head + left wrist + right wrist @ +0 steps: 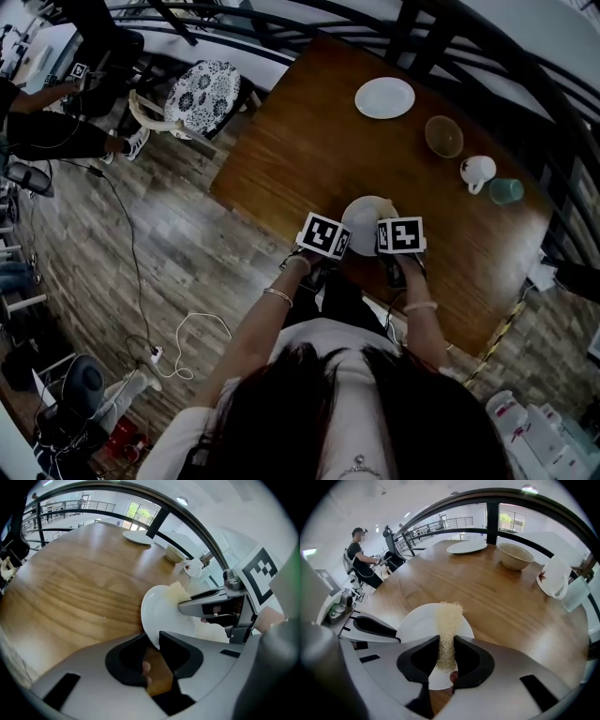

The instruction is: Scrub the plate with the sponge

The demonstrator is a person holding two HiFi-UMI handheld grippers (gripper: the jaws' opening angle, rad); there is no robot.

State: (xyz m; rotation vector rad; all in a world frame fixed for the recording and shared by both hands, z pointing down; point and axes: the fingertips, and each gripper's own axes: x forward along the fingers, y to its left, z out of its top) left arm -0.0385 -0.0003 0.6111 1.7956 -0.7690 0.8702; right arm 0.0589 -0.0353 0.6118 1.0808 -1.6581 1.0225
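Plate: looks hard, slippery, breakable; left tongs pinch its rim.
Sponge: looks soft, light; right tongs squeeze it.

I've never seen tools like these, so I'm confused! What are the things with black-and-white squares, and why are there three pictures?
There is no robot here. A person holds a pinching tool, called a gripper, in each hand, and the checkered cubes are parts of those tools. One picture comes from a camera on the person's head, looking down at the wooden table. The other two come from small cameras that ride on each tool and look along its two jaws. The left gripper pinches the rim of a white plate and holds it tilted. The right gripper squeezes a pale, stringy sponge, which seems to rest against that plate. Farther off on the table stand a second plate, a bowl, a white mug and a greenish cup.
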